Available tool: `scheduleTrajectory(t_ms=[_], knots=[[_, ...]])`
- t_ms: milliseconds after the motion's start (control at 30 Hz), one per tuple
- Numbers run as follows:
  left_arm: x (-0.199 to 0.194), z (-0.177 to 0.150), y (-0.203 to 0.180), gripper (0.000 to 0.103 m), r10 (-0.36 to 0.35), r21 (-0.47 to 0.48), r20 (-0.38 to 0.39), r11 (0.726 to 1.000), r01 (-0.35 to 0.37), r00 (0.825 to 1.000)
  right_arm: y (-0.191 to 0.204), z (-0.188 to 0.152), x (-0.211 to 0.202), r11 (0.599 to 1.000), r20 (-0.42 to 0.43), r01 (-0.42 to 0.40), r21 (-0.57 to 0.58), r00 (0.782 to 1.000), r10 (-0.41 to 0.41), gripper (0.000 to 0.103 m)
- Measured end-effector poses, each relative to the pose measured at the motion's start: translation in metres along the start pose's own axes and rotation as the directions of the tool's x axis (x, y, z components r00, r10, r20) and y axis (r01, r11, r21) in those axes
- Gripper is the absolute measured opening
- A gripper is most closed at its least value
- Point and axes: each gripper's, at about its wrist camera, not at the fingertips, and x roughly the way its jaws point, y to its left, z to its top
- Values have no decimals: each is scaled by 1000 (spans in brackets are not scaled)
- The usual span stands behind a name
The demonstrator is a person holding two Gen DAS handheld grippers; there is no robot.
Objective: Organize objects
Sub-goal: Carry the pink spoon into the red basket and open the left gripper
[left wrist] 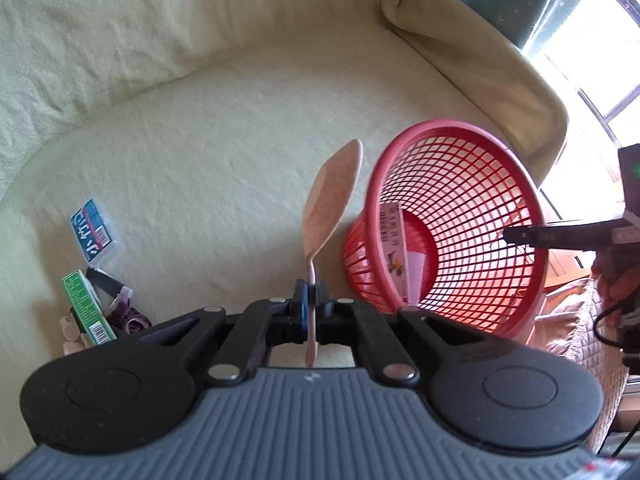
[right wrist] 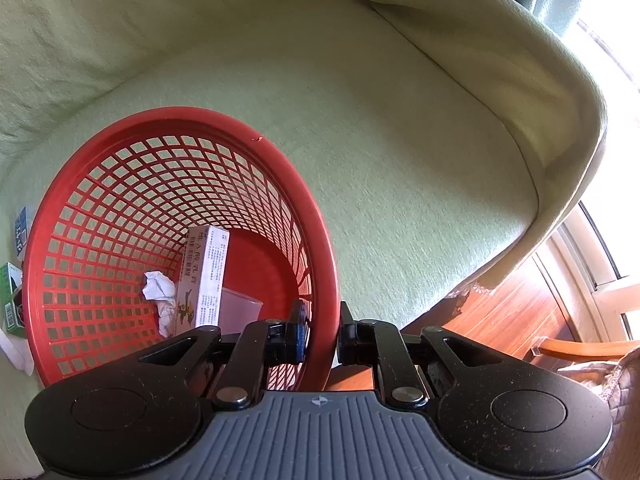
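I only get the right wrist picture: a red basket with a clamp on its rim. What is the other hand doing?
Observer: The left gripper is shut on a pale spoon, held just outside the basket.
Operator: Is anything left on the sofa?
Observer: Yes, a blue packet and a green box lie on the cushion, with some small things beside them.
Operator: Is the basket standing straight?
Observer: No, it is tilted, its mouth towards the spoon, with the right gripper on its rim.
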Motion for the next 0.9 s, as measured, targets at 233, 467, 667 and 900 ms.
scheduleTrajectory(t_ms=[233,467,667,900], knots=[[9,21,-45,1,-38,41,-7,998,38,999,-3,1,0,1000,-3,-14,3,1000,14,11],[25,36,-77,0,-72,76,-15,994,73,997,-5,-1,0,1000,1,-26,3,1000,26,11],[41,49,-86,3,-75,60,-13,995,75,997,-7,-1,1,999,3,-34,7,999,34,11],[35,51,-82,13,-42,66,3,997,41,999,-6,-2,0,999,1,-39,10,999,39,11]])
